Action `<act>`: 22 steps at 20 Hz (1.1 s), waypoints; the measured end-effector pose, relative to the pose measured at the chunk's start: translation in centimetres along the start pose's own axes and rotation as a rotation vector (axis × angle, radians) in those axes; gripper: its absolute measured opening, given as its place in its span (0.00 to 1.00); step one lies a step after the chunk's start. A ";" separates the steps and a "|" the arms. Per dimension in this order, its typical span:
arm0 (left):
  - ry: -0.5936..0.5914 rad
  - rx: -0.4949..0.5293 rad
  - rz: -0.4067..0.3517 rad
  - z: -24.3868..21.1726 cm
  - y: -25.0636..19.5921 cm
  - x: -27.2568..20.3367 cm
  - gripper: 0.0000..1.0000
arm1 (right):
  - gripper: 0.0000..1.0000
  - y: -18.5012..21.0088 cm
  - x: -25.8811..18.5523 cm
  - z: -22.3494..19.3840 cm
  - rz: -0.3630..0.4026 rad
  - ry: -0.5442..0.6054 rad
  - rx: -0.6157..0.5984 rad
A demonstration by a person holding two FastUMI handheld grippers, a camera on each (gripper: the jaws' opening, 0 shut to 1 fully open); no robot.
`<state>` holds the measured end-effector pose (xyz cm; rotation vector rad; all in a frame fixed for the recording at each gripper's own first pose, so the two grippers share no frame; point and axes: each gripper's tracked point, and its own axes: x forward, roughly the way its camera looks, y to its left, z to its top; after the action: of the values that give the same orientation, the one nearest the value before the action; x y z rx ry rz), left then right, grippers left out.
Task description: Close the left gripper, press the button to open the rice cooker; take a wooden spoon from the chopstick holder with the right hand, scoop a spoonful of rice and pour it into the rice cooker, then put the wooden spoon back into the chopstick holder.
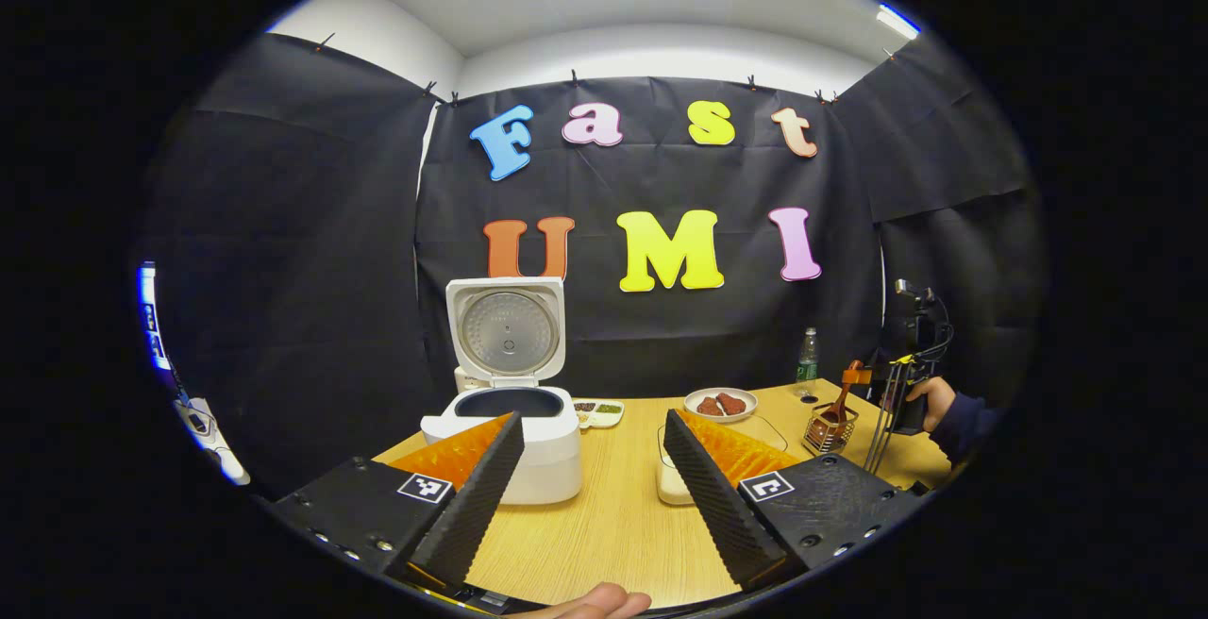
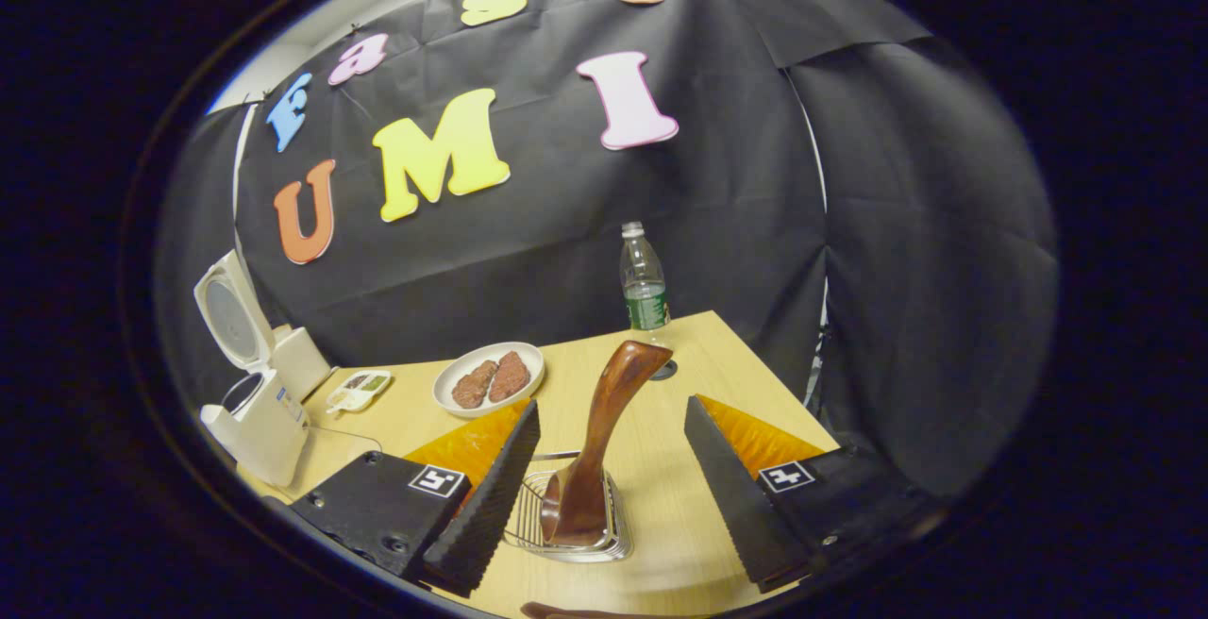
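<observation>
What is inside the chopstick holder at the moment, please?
The wooden spoon stands in the chopstick holder, handle leaning upward. Its bowl hides the bottom of the holder.

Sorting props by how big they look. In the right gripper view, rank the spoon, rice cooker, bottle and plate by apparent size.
1. Spoon, nearest the camera, so inflated.
2. Rice cooker, lid up.
3. Plate and bottle: too alike to rank, one wide, one tall.

Wooden spoon (image 2: 604, 430) in chopstick holder (image 2: 566, 515), rice cooker (image 1: 514, 430) far left on table (image 1: 613, 506)
</observation>
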<state>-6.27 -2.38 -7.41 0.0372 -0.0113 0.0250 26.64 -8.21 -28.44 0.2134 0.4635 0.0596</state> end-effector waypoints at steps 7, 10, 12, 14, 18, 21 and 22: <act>0.001 -0.044 -0.023 0.5 0.2 -0.9 0.95 | 0.82 1.9 3.5 -2.3 0.090 0.073 0.172; 0.014 -0.042 -0.021 -0.3 0.3 -0.8 0.95 | 0.35 2.0 4.7 -2.9 0.084 0.088 0.197; 0.020 -0.039 -0.029 -0.9 0.2 -0.9 0.95 | 0.19 1.9 4.8 -3.2 0.064 0.089 0.191; 0.030 -0.037 -0.045 -1.4 0.0 -0.6 0.95 | 0.14 2.1 4.0 -2.4 0.052 0.078 0.190; 0.033 -0.020 -0.052 -1.3 0.8 0.2 0.95 | 0.14 2.6 0.7 0.4 0.004 -0.021 0.095; 0.022 -0.025 -0.049 -1.0 2.0 0.8 0.95 | 0.12 4.6 -2.4 3.1 -0.030 -0.143 -0.035; 0.022 -0.028 -0.045 -1.0 2.4 1.1 0.95 | 0.09 5.3 -3.5 3.9 -0.041 -0.172 -0.067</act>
<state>-5.24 0.11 -8.29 0.0092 0.0111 -0.0197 25.29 -4.19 -22.33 0.1417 0.2938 0.0161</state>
